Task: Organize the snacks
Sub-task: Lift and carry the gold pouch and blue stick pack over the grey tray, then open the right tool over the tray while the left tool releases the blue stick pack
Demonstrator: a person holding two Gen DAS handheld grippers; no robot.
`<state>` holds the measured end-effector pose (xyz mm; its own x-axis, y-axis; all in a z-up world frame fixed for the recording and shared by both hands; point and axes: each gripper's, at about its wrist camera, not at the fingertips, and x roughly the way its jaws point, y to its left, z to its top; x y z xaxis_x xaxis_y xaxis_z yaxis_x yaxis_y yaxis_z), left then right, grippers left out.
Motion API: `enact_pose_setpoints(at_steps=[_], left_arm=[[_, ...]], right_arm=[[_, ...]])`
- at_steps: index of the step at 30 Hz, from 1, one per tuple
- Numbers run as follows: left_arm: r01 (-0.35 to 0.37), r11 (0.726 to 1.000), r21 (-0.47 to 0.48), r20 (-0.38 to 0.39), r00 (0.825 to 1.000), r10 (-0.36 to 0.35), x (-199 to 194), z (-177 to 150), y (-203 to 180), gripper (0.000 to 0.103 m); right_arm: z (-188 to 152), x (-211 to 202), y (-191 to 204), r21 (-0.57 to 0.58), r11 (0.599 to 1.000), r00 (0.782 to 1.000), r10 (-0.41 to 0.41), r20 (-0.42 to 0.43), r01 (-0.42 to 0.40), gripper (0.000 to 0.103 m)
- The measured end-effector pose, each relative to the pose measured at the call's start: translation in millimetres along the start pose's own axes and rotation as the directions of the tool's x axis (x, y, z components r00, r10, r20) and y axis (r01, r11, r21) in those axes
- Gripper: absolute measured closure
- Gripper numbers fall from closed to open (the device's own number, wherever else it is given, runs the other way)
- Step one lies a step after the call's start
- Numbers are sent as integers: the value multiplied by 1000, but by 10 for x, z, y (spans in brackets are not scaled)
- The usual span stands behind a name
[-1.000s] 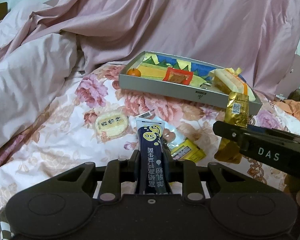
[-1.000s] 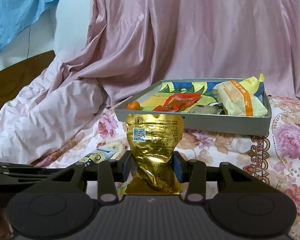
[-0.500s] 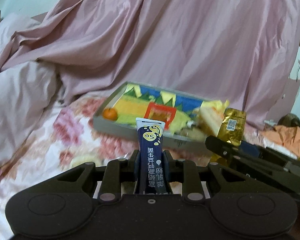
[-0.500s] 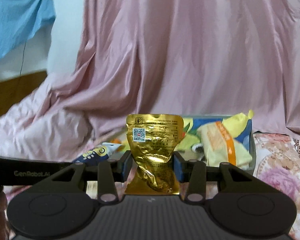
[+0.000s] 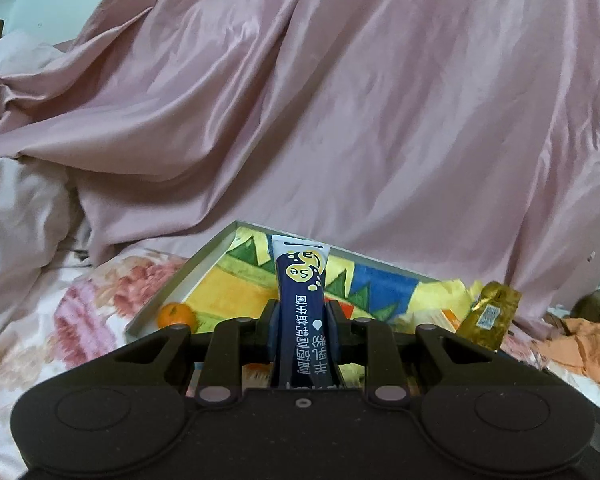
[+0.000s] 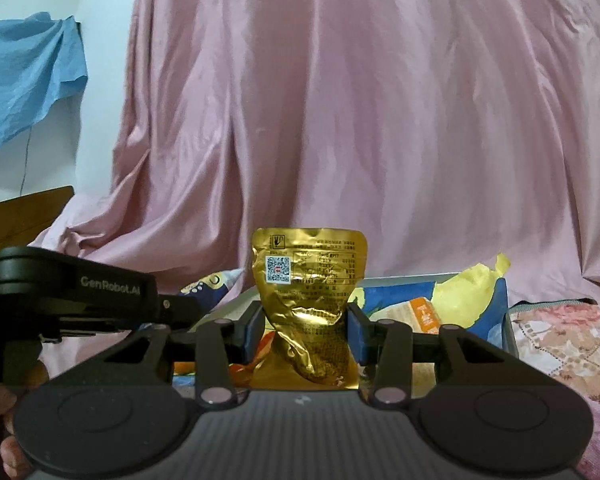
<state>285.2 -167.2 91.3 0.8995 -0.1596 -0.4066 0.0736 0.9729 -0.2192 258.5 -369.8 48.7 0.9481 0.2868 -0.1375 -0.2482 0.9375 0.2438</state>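
The left gripper [image 5: 302, 322] is clamped on a dark blue stick pack [image 5: 303, 312], which stands upright between the fingers with its white sealed end on top. The right gripper [image 6: 305, 330] squeezes a crumpled gold pouch [image 6: 310, 304] at its waist; the pouch also stands upright, its QR code facing the camera.

Both are held near the front edge of a grey tray [image 5: 168, 286] that lies on a floral bedspread [image 5: 84, 304]. The tray's floor is painted in yellow, green and blue shapes. A small orange [image 5: 176, 315] sits in the tray's near left corner, touching the wall. In the right wrist view a pale yellow wrapped snack [image 6: 460, 300] with an orange band lies in the tray's right part, its end rising above the far rim.

In the left wrist view the gold pouch shows at the right, tilted, just beside the tray's right end. In the right wrist view the left gripper's black body, marked GenRobot.AI, reaches in from the left, with the stick pack's tip showing past it. Part of a hand [image 6: 4, 396] appears at the lower left edge.

Farther right on the bed lies an orange cloth [image 5: 584, 344]. Behind the tray hangs a big pink sheet [image 5: 340, 120], with a blue cloth [image 6: 24, 76] at the far left.
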Motion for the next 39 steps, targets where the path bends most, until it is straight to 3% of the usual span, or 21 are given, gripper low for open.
enact_pose_setpoints(at_steps=[5,14,17,18,19,21,23,25,27,30,39], left_arm=[[2,1000,-24,9,1000,-2,296,-25,-15,77],[-6,996,-83,-57,998,1,764,-131,91,75],[-14,993,-121,-84,996,4,803,-173,182,70],[-18,991,-131,-82,997,7,794,-175,209,62],[-18,990,-140,-72,997,8,769,-176,236,50],[-30,989,-146,-52,998,22,703,-170,257,39],[-24,988,-153,-33,999,19,609,-157,284,34],[-29,988,-149,-26,999,25,521,-136,297,21],[-33,990,-140,-8,999,32,399,-104,320,16],[-35,991,-132,35,999,40,164,-81,359,1],[-73,995,-62,119,990,80,-564,-264,446,1]], right_arm=[[-46,188,-126,32,999,999,-6,-40,7,55],[-108,362,-184,20,999,998,-23,-63,25,50],[-123,388,-183,0,999,997,-32,-69,32,46],[-126,386,-160,-18,999,997,-36,-70,35,44],[-124,378,-143,-33,999,997,-39,-70,37,39],[-126,352,-105,-57,998,997,-40,-62,36,29],[-118,332,-70,-76,996,997,-46,-58,42,23],[-102,300,-49,-82,995,997,-54,-51,50,20],[-88,257,-34,-84,995,997,-60,-45,56,16],[-70,125,13,-96,992,996,-83,-17,81,4],[-154,-460,244,-108,984,989,-138,43,142,0]])
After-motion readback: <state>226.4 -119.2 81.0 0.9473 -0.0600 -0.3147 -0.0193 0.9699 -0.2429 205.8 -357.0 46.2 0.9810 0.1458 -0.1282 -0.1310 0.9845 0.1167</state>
